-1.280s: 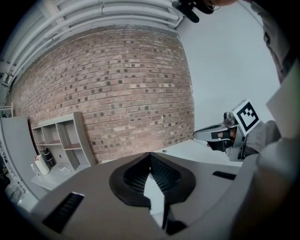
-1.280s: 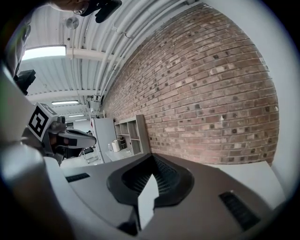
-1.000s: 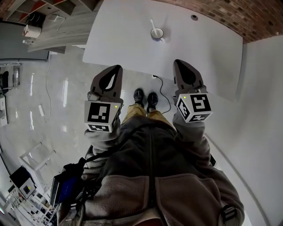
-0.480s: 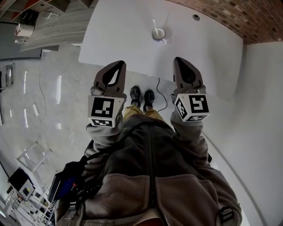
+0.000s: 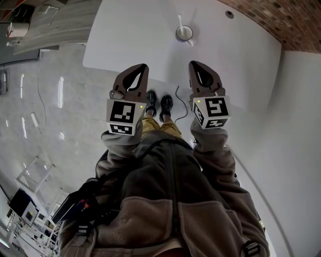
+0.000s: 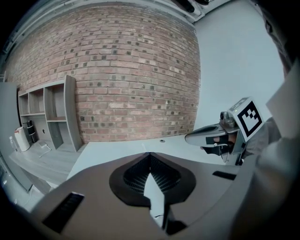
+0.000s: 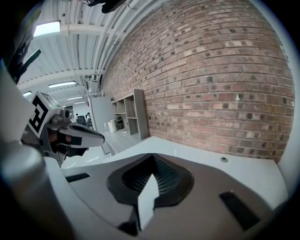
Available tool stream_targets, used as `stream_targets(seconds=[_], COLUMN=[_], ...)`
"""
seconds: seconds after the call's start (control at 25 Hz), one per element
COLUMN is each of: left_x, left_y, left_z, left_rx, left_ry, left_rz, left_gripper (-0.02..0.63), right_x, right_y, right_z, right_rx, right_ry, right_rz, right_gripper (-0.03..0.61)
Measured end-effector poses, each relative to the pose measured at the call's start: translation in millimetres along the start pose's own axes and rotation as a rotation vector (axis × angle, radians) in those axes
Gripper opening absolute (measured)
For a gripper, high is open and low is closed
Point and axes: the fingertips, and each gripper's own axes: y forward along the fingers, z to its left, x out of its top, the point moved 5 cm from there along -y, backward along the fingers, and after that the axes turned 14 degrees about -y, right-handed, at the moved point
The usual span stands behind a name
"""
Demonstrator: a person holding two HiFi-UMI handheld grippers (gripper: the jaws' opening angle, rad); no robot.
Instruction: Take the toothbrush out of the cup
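Note:
A white cup (image 5: 184, 33) stands on the white table (image 5: 130, 35), towards its far side. A white toothbrush (image 5: 180, 21) leans out of the cup. My left gripper (image 5: 144, 66) is held in the air at the table's near edge, shut and empty, well short of the cup. My right gripper (image 5: 192, 63) hangs beside it, also shut and empty, pointing roughly at the cup. In the left gripper view the left gripper (image 6: 150, 153) has its jaws together, and the right gripper (image 6: 188, 138) shows at the side. The right gripper (image 7: 152, 155) hides the cup in its own view.
A brick wall (image 6: 131, 79) runs behind the table, with grey shelving (image 6: 51, 117) to the left and a white wall (image 5: 301, 125) to the right. A round cable hole (image 5: 229, 14) sits near the table's far edge. A black cable (image 5: 178, 103) lies on the floor by my shoes (image 5: 158, 103).
I have stepped closer to the table. Both grippers have moved forward to its near edge and nearer each other. Both stay shut; the cup has not moved.

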Motion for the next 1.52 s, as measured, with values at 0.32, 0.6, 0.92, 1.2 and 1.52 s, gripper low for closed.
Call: stream_targets(seconds=[0.32, 0.6, 0.92, 1.2, 1.52], left_x=[-41, -63, -75, -74, -79], left_y=[45, 70, 81, 86, 84], left_z=[18, 37, 69, 74, 77], left_rx=[-0.02, 0.001, 0.053, 0.052, 0.053], left_ry=[-0.048, -0.078, -0.102, -0.103, -0.12], left_rz=[0.068, 0.105, 0.128, 0.127, 0.149], left_gripper=[0.003, 0.003, 0.003, 0.003, 0.003], right_x=[-45, -68, -91, -98, -97], right_y=[63, 111, 152, 189, 216], right_z=[-20, -37, -53, -71, -80], right_rx=[0.019, 0.033, 0.045, 0.059, 0.068], right_ry=[0.025, -0.008, -0.037, -0.057, -0.098], right_rz=[0.057, 0.099, 0.157, 0.188, 0.225], right_gripper=[-0.002, -0.002, 0.0, 0.017, 0.051])
